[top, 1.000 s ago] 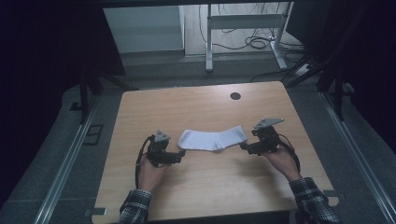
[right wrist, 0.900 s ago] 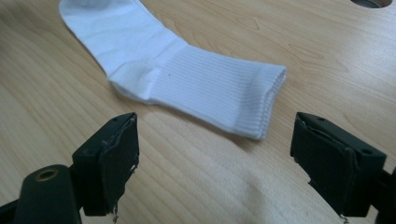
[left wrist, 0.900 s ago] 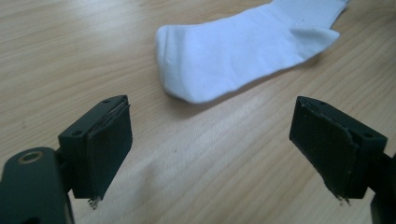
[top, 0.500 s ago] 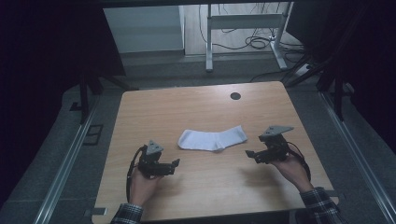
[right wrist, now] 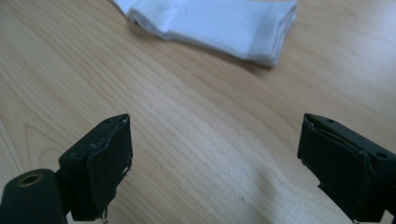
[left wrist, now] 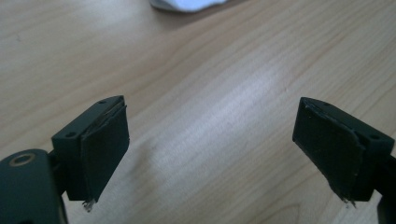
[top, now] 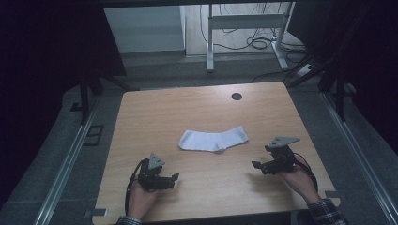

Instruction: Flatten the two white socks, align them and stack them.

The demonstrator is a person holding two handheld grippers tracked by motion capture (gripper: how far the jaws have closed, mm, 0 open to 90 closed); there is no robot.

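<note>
Observed: a white sock (top: 214, 139) lies flat near the middle of the wooden table (top: 187, 108), folded over on itself, its long axis running roughly from 9 o'clock to 3 o'clock with the right end kinked slightly upward. Nothing touches it.

Left gripper (top: 172, 178): sits near the table's front edge, at about 7 o'clock from the sock and well apart from it. Its own view shows both jaws spread wide with bare wood between them; the sock's edge (left wrist: 187, 4) just clips the top of that view. Released, holding nothing.

Right gripper (top: 256, 165): at about 4 o'clock from the sock, likewise well apart. Its jaws have just been opening and now stand wide with nothing between them (only table grain). The sock (right wrist: 210, 28) lies ahead of it, toward 12 o'clock in its own view. Released.

Assessment: the sock appears laid down and let go, both hands drawn back toward the person. The step in hand reads as the close of a fold-and-place.

Next move, in my judgement: if further folding is wanted, each gripper must travel back inward to a sock end, come down low over the cloth and pinch one layer cleanly. Otherwise the hands need only clear the table.
</note>
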